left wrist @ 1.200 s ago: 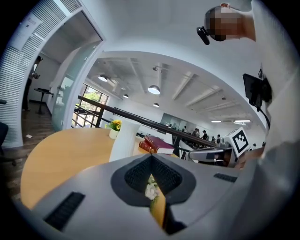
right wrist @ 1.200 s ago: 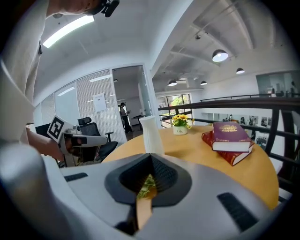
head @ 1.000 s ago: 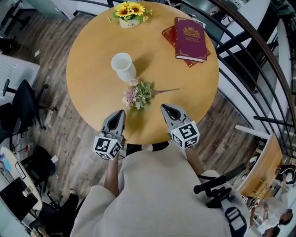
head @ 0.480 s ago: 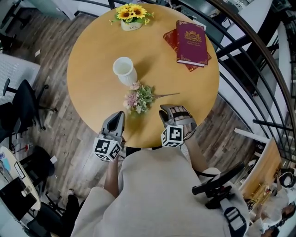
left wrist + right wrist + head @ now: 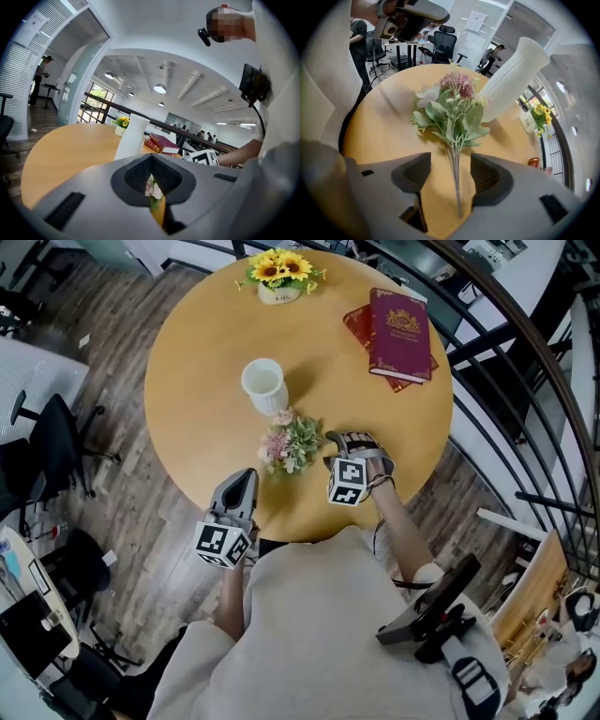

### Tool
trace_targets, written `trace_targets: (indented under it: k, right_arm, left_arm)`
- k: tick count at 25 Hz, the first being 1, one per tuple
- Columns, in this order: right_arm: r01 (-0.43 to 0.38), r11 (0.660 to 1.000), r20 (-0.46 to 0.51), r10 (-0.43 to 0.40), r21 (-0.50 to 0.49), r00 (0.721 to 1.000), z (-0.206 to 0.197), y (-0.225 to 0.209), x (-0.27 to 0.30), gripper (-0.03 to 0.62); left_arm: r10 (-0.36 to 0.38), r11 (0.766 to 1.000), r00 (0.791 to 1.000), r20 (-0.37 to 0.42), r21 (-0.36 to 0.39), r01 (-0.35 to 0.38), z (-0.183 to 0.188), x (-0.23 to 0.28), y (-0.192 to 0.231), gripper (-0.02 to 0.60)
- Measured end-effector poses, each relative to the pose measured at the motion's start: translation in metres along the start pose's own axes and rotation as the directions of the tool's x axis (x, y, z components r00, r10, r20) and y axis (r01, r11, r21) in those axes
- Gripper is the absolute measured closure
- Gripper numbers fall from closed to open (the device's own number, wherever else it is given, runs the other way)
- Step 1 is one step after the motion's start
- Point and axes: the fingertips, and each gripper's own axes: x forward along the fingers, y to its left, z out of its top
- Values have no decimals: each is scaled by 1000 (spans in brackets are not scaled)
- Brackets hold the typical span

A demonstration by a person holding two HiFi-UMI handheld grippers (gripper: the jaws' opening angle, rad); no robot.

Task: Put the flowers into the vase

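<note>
A bunch of pink flowers with green leaves (image 5: pixel 291 442) lies on the round wooden table (image 5: pixel 197 352), just in front of the upright white vase (image 5: pixel 263 386). My right gripper (image 5: pixel 345 440) points steeply down over the stem at the bunch's right. In the right gripper view the stem (image 5: pixel 455 180) runs between the opening jaws of that gripper (image 5: pixel 450 171), and neither pad touches it. The flower heads (image 5: pixel 451 105) and vase (image 5: pixel 512 78) lie beyond. My left gripper (image 5: pixel 242 480) hovers at the table's near edge, shut and empty (image 5: pixel 151 159).
Two red books (image 5: pixel 401 324) lie at the table's far right and a small pot of sunflowers (image 5: pixel 279 276) stands at its far edge. A dark railing (image 5: pixel 525 381) curves round the right side. An office chair (image 5: pixel 47 451) stands on the floor at left.
My right gripper has rolled, moved forward and come down over the flower stem, and its jaws have gone from shut to apart. The left gripper has stayed put.
</note>
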Motion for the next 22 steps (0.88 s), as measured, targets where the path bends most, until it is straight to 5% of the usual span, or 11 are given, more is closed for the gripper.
trace_targets:
  k: [11, 15, 22]
  right_arm:
    - [-92, 993, -60, 88, -74, 994, -1, -6, 33, 463]
    - [-74, 995, -43, 71, -63, 997, -2, -7, 32, 530]
    - [-10, 998, -17, 9, -66, 1000, 0, -13, 19, 543]
  left_arm:
    - [54, 998, 999, 9, -17, -54, 1, -15, 14, 575]
    - [53, 998, 999, 11, -15, -53, 2, -13, 15, 575]
    - [28, 1000, 999, 17, -7, -28, 3, -6, 8, 575]
